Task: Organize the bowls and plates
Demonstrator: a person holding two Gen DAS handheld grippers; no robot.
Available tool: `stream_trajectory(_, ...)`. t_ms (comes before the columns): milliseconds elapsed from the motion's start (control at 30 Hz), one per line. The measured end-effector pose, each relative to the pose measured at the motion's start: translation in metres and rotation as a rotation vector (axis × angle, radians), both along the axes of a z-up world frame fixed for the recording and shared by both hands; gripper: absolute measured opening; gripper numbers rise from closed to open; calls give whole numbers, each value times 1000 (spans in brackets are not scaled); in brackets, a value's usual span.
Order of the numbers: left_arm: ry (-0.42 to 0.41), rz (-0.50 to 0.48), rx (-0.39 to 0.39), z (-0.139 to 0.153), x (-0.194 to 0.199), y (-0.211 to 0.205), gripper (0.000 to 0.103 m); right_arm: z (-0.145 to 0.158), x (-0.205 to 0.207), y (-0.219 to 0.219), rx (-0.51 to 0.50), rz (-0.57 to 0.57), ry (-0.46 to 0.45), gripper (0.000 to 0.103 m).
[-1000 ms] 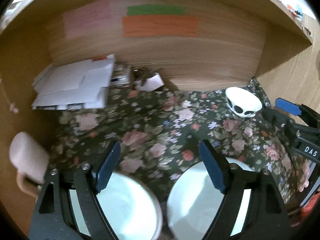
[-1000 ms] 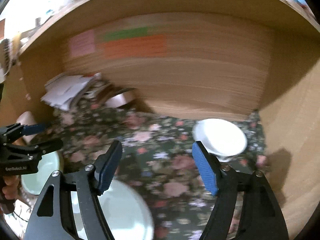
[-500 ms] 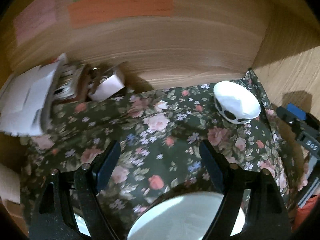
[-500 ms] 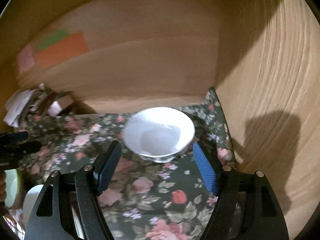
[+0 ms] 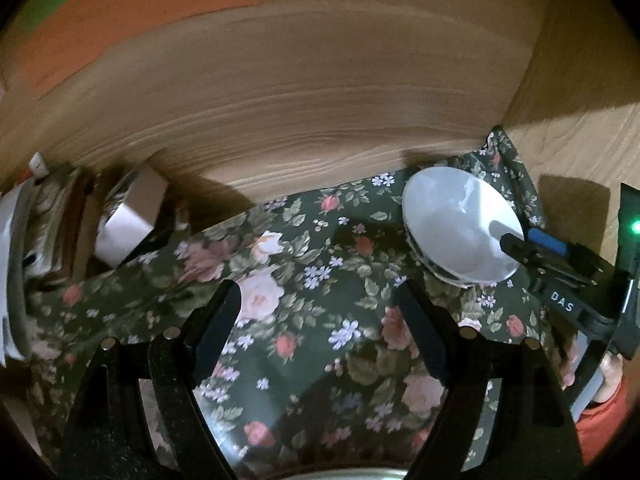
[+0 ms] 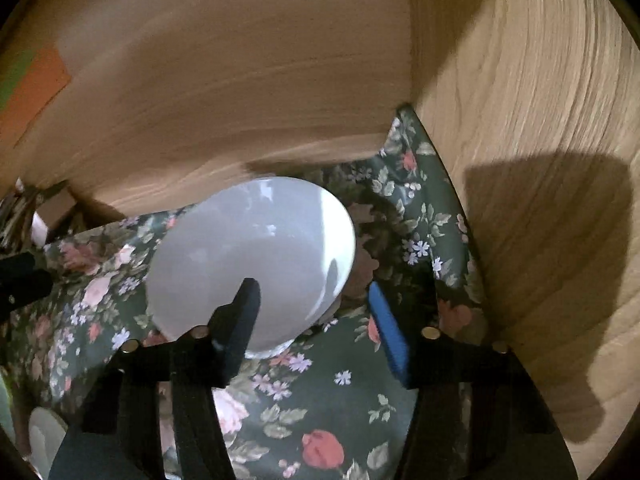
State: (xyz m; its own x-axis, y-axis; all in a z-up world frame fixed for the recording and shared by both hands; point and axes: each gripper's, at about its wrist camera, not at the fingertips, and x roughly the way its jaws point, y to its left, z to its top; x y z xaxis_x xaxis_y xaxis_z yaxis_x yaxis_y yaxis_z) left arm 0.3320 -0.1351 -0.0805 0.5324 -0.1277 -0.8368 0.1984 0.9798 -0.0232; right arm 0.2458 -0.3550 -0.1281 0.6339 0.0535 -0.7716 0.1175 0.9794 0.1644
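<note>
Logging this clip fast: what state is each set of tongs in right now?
Left tongs: open, empty, above the floral cloth.
Right tongs: open, straddling the rim of the white bowl, not yet closed on it.

In the left wrist view, a bowl (image 5: 460, 228) sits on the tablecloth (image 5: 304, 280) at right of centre, near the back corner where the rear panel (image 5: 320, 92) meets the side wall (image 5: 580, 80). A box (image 5: 128, 220) and a stack of papers (image 5: 16, 260) lie at the left edge against the rear panel. The right gripper (image 5: 532, 244) enters from the right edge, one finger over the bowl's rim.
</note>
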Motion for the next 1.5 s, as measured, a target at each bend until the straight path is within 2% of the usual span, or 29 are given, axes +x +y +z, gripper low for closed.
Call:
stream_trajectory(200,12,-35,16,-10,15,-13,81,-13,10,0,17,14,33,36)
stream_trajectory(367,28,-47,22,-19,22,-19,81,-16,14,-1,47,2,27,30)
stream_trajectory(567,44,-43,23,-29,30,-21,81,-17,17,13,36,91,25,19)
stream_trajectory(967,127,-15,20,-57,36,-8,81,-16,10,62,34,287,60,17)
stream_trajectory(1133,170,-8,11,-68,37,-5,62,-15,12,65,39,290,77,17)
stream_trajectory(1200,185,-10,2,-70,37,-5,60,-16,16,61,54,276,89,19)
stream_trajectory(1300,188,-25,1,-71,37,-8,51,-20,16,61,82,262,111,24)
stream_trajectory(1500,186,-54,11,-75,38,-17,36,-26,19,70,106,272,115,24)
